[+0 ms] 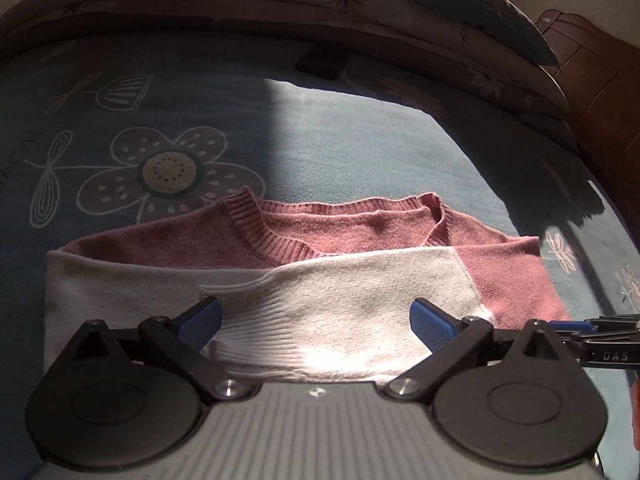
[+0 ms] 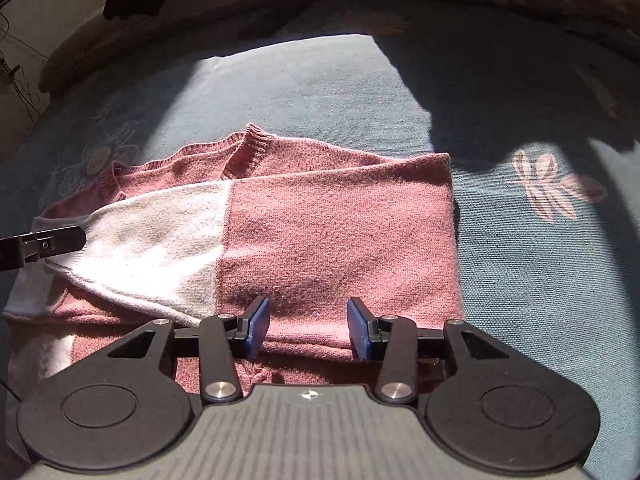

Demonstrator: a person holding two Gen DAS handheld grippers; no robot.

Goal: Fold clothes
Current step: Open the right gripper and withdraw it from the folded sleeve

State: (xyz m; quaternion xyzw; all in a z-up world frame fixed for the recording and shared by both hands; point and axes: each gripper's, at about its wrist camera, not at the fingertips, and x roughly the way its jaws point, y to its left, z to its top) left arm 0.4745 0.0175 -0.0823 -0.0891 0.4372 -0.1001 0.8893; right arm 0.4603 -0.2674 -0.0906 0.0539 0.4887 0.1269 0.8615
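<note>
Right in front of me, my left claw [image 1: 316, 320] is wide open over the white sleeve [image 1: 340, 292], and my right claw [image 2: 308, 328] is partly open over the pink part, and neither one is holding anything. The sweater [image 2: 340, 232] lies on the blue bed sheet [image 2: 520, 280] with a sleeve laid across its front and its sides look tucked in, so I think the fold is partly done and it still needs folding in half. Past the collar [image 1: 276, 236] the sheet is bare, so there is room to move, until the rolled quilt [image 1: 400, 36] far back.
</note>
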